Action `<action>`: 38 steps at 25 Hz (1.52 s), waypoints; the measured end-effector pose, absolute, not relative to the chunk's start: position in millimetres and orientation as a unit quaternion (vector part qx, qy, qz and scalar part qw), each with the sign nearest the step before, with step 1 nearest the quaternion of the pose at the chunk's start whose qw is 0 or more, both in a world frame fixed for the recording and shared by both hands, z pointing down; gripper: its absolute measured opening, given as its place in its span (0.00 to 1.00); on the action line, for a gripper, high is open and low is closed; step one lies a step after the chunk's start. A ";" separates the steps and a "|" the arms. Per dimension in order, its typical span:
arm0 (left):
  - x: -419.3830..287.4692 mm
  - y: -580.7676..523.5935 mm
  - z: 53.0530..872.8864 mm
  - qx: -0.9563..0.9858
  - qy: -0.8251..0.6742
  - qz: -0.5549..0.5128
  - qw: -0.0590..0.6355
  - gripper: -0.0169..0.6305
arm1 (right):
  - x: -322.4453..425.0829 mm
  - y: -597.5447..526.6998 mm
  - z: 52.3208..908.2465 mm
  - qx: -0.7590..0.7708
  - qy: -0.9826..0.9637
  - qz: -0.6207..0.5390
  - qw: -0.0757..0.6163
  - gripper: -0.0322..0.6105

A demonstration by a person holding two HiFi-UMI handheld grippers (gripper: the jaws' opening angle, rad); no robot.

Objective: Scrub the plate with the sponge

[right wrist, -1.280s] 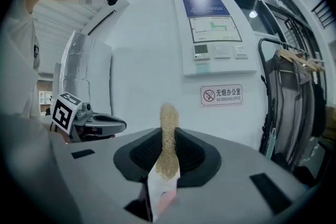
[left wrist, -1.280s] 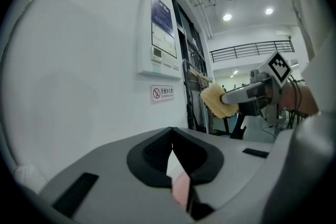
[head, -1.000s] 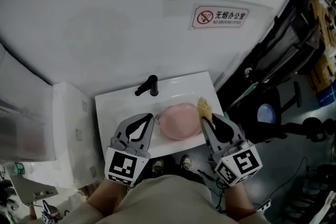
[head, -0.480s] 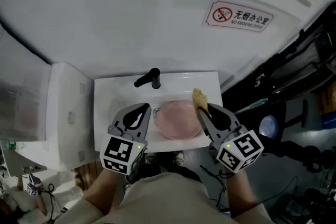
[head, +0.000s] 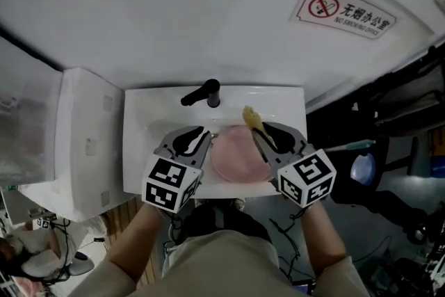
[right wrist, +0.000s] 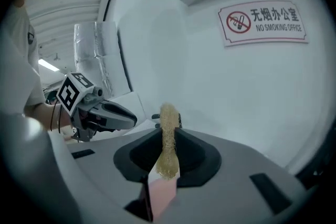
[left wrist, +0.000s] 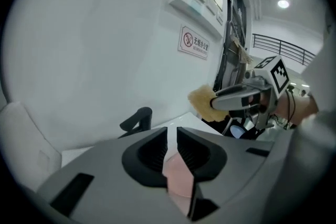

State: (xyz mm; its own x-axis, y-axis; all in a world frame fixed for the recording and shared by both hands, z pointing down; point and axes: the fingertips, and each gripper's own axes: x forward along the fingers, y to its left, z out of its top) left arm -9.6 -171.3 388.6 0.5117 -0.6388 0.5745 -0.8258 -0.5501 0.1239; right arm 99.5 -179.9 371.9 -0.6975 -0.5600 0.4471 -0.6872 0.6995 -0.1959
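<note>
Step in hand: looks like the approach to me, not the actual scrubbing. Both grippers are over the sink with the plate between them, and the sponge isn't on the plate's face.

Plate: pink, lying in the white basin, with the black faucet at about 11 o'clock from it.

Sponge: a yellowish scrubby thing poking up out of the right gripper. From the head view it's off the plate's rim at roughly 1 o'clock. Can't tell if it brushes the rim or hangs just clear of it.

Right fingers: clamped on the sponge. It's squeezed thin between them, with a good tuft sticking out past the tips.

Left gripper: at the plate's 9 o'clock edge, pointing in toward it.

Left fingers: only a narrow slit apart, and they've just been opening. Nothing is pinched in there. The pink you see through the slit is the plate lying beyond them.

Next move, my guess: the left fingers need to get onto the 9 o'clock rim and close on it to steady the plate. Then the right side can drop the sponge from 1 o'clock onto the face and start rubbing.

What could go wrong: the plate sits loose in a slick basin, so I'd bet it skates around if the sponge pushes before the left side has it pinned.
</note>
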 end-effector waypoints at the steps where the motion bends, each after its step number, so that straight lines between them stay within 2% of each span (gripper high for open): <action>1: -10.2 -173.1 397.6 0.845 -0.430 0.241 0.206 0.13 | 95.7 -182.3 381.7 0.341 -0.903 0.182 0.185 0.17; 8: -17.5 -176.2 464.1 0.824 -0.419 0.260 0.279 0.21 | 74.9 -183.4 445.0 0.309 -0.897 0.227 0.220 0.17; 17: -13.6 -167.8 558.8 0.794 -0.379 0.288 0.378 0.23 | 67.5 -182.6 525.1 0.292 -0.879 0.265 0.269 0.17; 22: -11.2 -160.4 612.0 0.774 -0.348 0.316 0.424 0.27 | 65.1 -180.2 567.5 0.283 -0.868 0.285 0.292 0.17; 28: -7.2 -146.0 663.6 0.743 -0.311 0.307 0.507 0.28 | 62.1 -170.1 609.5 0.270 -0.859 0.282 0.332 0.17; 34: -9.5 -136.3 695.4 0.738 -0.288 0.341 0.507 0.29 | 48.1 -159.2 637.6 0.235 -0.855 0.283 0.365 0.17; 38: -2.3 -130.0 703.9 0.736 -0.266 0.333 0.527 0.24 | 41.0 -152.3 651.9 0.214 -0.855 0.265 0.392 0.17</action>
State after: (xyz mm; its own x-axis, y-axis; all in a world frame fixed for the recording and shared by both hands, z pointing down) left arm -2.3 -130.0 703.9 0.6377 -0.0404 0.7692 -0.7411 -0.3044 0.5984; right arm 41.0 -152.3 651.9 -0.6010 -0.1572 0.7837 -0.5728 0.7685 -0.2851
